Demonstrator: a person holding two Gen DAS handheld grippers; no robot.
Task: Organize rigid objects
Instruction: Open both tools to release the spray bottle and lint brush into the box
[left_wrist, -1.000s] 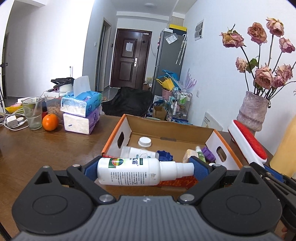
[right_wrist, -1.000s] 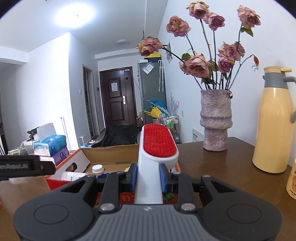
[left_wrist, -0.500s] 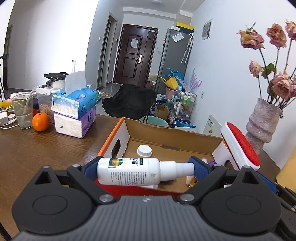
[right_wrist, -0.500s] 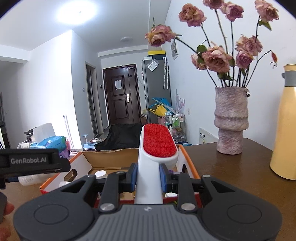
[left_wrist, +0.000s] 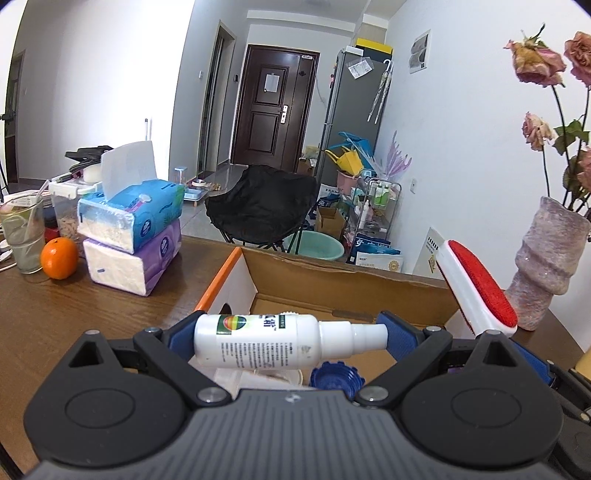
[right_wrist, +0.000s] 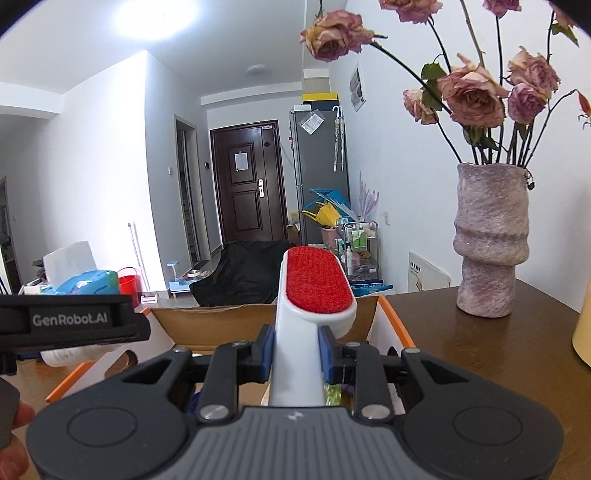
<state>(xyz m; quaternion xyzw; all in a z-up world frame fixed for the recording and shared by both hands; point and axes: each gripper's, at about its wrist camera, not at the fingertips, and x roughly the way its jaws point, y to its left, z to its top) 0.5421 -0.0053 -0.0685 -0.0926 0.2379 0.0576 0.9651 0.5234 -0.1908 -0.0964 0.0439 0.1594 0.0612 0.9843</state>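
My left gripper (left_wrist: 284, 341) is shut on a white spray bottle (left_wrist: 273, 341), held crosswise over the near part of an open cardboard box (left_wrist: 347, 280) with orange edges. A blue cap (left_wrist: 334, 378) and white items lie in the box below it. My right gripper (right_wrist: 295, 349) is shut on the white handle of a lint brush (right_wrist: 314, 284) with a red pad, held over the right side of the box (right_wrist: 218, 325). The brush also shows in the left wrist view (left_wrist: 476, 291), and the left gripper's body in the right wrist view (right_wrist: 70, 319).
Two stacked tissue packs (left_wrist: 133, 236), an orange (left_wrist: 59, 257) and a glass (left_wrist: 20, 232) stand on the wooden table (left_wrist: 74, 317) left of the box. A purple vase of dried roses (right_wrist: 489, 240) stands right of it, with a yellow flask (right_wrist: 583, 332) at the far right edge.
Both grippers moved forward over the box with their loads. The box's near wall has dropped out of view under the left gripper. The vase looms closer on the right.
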